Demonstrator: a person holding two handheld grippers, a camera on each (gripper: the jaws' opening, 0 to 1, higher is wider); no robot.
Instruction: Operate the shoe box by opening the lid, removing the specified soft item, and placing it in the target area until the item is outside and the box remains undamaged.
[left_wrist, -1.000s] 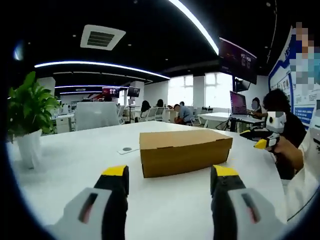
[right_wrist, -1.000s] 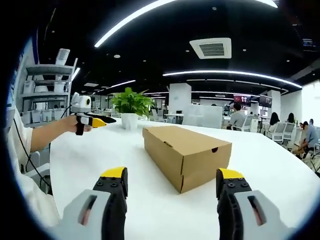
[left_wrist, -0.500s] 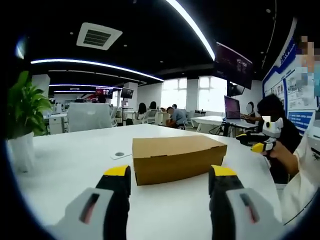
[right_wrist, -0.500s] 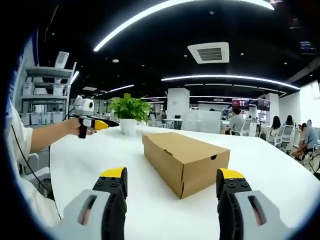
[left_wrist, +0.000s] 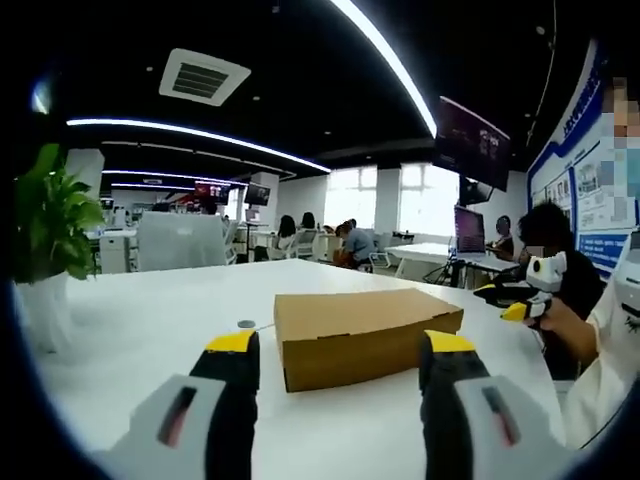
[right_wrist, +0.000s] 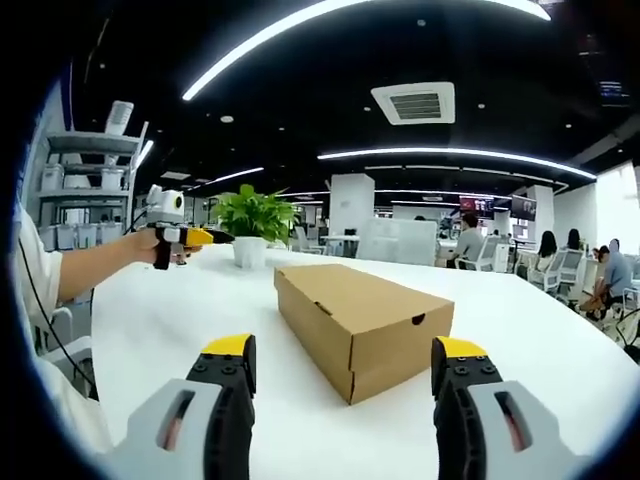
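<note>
White worktop (right_wrist: 150, 330) carried the closed box (right_wrist: 362, 317); both views had edged closer, left tool (left_wrist: 340, 375) and right tool (right_wrist: 342, 375) both apart, lid untouched

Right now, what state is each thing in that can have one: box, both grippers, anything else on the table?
shoe box: lid closed, flat on the white table, nobody touching it.
left gripper: open, empty, short of the box.
right gripper: open, empty, short of the box.
potted plant: upright on the table, beyond the box.
small round disc: lying flat on the table beside the box.
</note>
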